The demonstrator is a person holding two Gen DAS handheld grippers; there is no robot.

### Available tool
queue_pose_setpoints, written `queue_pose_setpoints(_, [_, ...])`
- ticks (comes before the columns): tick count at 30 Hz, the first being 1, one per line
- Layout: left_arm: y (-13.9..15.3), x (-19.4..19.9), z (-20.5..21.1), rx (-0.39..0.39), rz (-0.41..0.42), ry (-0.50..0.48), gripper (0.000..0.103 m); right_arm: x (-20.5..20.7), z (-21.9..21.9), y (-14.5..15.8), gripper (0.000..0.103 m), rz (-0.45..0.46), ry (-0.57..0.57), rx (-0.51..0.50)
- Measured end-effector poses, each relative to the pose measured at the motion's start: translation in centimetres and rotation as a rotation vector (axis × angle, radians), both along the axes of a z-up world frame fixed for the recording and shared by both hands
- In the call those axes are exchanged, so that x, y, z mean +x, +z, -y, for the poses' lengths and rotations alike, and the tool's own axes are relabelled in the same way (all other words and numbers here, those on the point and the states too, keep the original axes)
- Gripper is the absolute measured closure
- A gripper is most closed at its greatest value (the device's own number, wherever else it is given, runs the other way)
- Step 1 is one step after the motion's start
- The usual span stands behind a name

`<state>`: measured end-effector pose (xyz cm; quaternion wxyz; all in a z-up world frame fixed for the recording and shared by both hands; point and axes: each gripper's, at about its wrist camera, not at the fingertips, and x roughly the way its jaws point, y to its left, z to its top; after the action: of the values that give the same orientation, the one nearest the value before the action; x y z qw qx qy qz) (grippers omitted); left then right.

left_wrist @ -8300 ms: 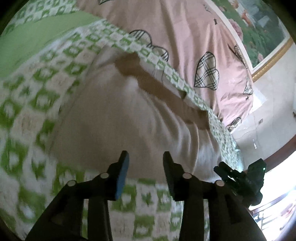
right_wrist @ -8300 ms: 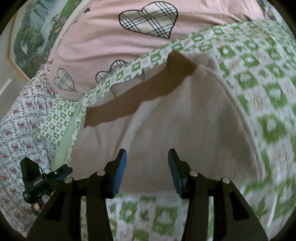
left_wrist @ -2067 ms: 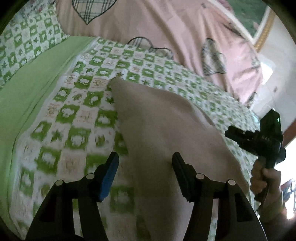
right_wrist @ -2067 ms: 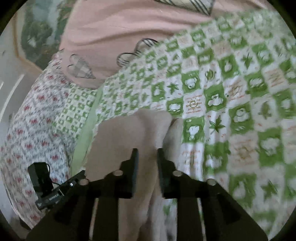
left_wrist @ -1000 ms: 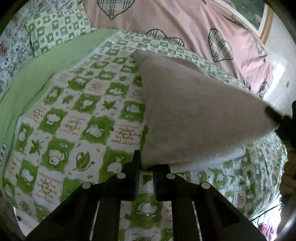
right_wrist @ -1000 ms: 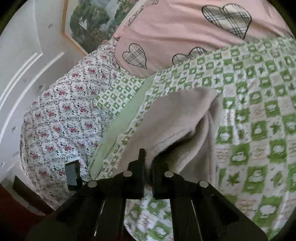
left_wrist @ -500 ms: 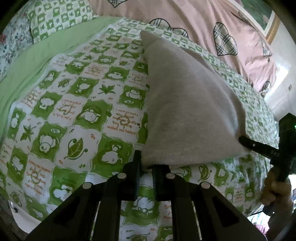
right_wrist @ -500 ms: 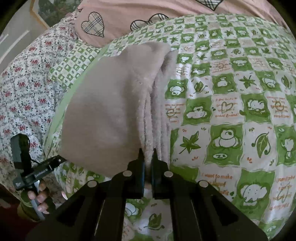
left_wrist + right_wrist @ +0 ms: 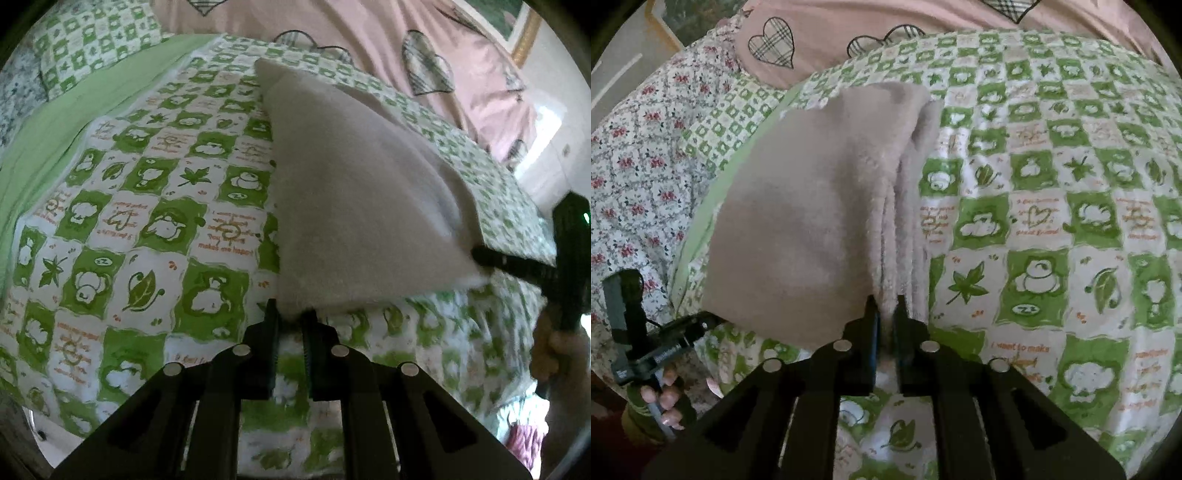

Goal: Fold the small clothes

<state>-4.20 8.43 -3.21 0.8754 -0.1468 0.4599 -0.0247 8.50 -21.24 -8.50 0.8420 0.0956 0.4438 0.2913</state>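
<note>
The beige garment (image 9: 354,206), which some seconds earlier lies spread flat with a brown band across it, is now doubled over into a narrower stack on the green checked bedspread (image 9: 140,206), its layered edges showing in the right wrist view. A second ago it hangs lifted between the two grippers; now it rests lower on the bed. The right gripper (image 9: 885,314), then clamped on the near corner, has just been opening, the fabric edge between its jaws, while its view tips further down
</note>
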Motion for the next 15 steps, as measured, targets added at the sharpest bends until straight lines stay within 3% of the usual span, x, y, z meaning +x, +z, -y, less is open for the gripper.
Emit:
queue_pose_setpoints(2, [0.9,-0.8,-0.7,-0.027,0.023,-0.027,0.089,0.1,1.1,1.2,0.060,0.015,-0.020,0.045])
queue_pose_setpoints(3, [1.8,-1.2,-1.1,-0.043,0.047,-0.045,0.088,0.2,1.5,1.6,0.057,0.021,-0.030,0.065])
queue_pose_setpoints(9, [5.5,-0.8,-1.8,-0.056,0.176,-0.066,0.079,3.6,2.0,3.3,0.056,0.019,-0.074,0.183])
queue_pose_setpoints(15, [5.1,1.9,-0.6,-0.131,0.189,-0.096,0.078,8.5,-0.3,2.2,0.056,-0.079,-0.071,0.254])
